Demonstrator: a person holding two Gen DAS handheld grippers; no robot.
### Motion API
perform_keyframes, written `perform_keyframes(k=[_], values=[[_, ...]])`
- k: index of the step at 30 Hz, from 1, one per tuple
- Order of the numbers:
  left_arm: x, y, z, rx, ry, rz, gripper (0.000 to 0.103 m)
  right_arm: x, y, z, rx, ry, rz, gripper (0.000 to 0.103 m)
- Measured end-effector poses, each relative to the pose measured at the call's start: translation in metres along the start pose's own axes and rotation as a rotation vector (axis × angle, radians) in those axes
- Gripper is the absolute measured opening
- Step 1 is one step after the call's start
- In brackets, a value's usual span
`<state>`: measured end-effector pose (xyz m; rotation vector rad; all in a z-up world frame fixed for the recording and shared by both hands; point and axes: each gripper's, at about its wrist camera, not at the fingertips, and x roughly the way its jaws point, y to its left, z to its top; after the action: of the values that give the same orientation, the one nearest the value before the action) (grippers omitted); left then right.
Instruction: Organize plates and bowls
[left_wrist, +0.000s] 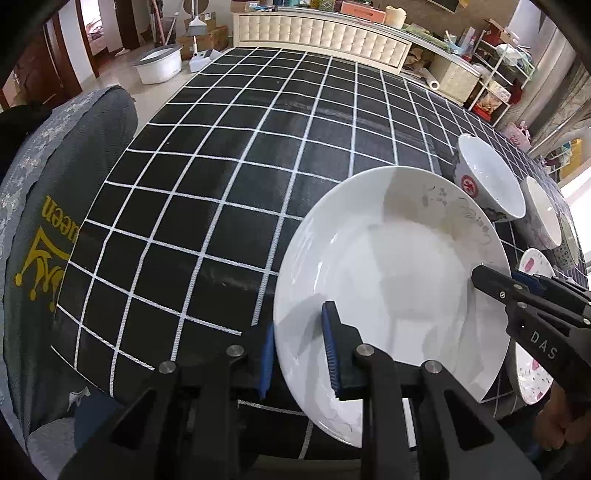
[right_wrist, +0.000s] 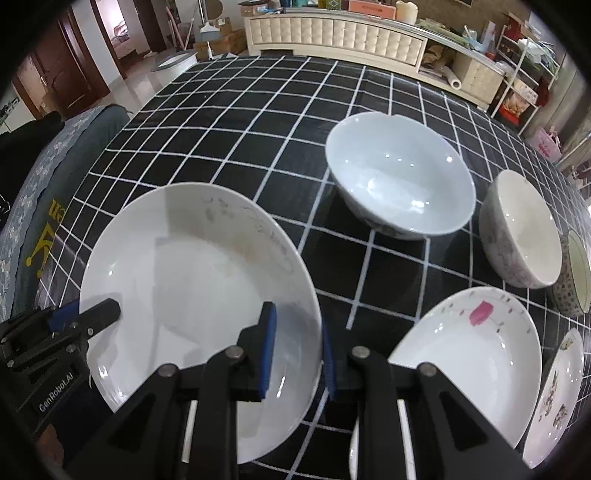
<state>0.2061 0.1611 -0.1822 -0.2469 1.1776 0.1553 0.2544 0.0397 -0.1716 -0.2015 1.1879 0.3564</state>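
A large white plate (left_wrist: 391, 280) lies near the table's front edge; it also shows in the right wrist view (right_wrist: 199, 280). My left gripper (left_wrist: 299, 354) straddles its left rim, one finger under and one over, jaws still apart. My right gripper (right_wrist: 297, 350) straddles its right rim the same way, and shows in the left wrist view (left_wrist: 517, 291). A big white bowl (right_wrist: 402, 181) stands behind the plate. A cream bowl (right_wrist: 521, 232) and a patterned bowl (right_wrist: 574, 277) stand to the right. A pink-flowered plate (right_wrist: 476, 354) and a floral plate (right_wrist: 554, 398) lie at the front right.
The table carries a black cloth with a white grid (left_wrist: 229, 155). A chair back with a grey cover (left_wrist: 44, 221) stands at the table's left. A white cabinet (right_wrist: 332, 33) and cluttered shelves (right_wrist: 517, 74) stand beyond the table.
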Motion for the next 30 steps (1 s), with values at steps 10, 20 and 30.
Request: perform_keyframes(k=[10, 20, 30], values=[[0.017, 0.014, -0.002, -0.04, 0.03, -0.012, 0.022, 0.011, -0.002, -0.006, 0.0, 0.024, 0.027, 0.027], [-0.011, 0.018, -0.008, -0.037, -0.011, 0.014, 0.021, -0.045, -0.035, -0.028, 0.039, -0.088, 0.019, 0.027], [-0.059, -0.04, -0.026, 0.058, -0.081, -0.029, 0.021, -0.084, -0.088, -0.079, 0.145, -0.14, 0.005, 0.027]])
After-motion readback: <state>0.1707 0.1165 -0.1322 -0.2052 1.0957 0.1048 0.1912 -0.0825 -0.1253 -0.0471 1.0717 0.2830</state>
